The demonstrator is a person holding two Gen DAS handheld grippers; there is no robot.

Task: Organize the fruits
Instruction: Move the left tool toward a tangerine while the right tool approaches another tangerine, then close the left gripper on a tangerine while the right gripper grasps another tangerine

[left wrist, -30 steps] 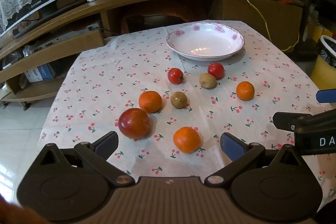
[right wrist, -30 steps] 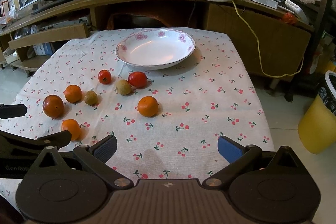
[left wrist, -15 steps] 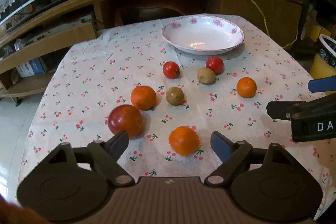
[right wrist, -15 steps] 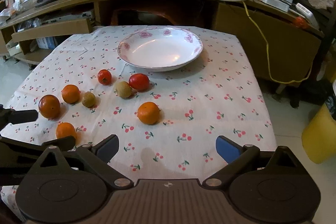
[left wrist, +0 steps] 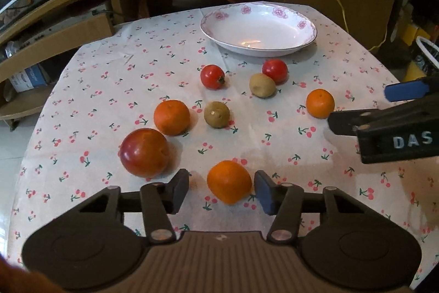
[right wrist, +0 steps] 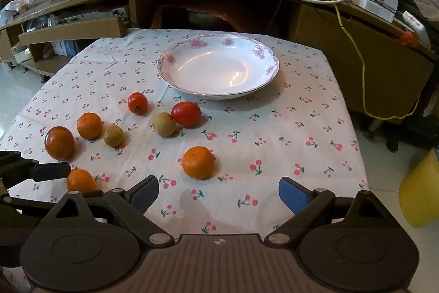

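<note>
left wrist view: my left gripper (left wrist: 221, 190) closing around the round orange mandarin (left wrist: 229, 181), pads not yet touching
right wrist view: my right gripper (right wrist: 218, 194) wide, narrowing slightly, nothing between

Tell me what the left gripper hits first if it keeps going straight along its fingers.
The near orange. It already sits between the closing jaws of the left gripper, pads not visibly pressing yet; past it, probably only tablecloth.

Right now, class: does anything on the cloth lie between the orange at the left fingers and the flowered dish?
Yes. From the orange, which sits between the closing left gripper fingers, the direct line to the dish passes a kiwi, a second kiwi and a tomato. Lifting over them avoids all three.
</note>
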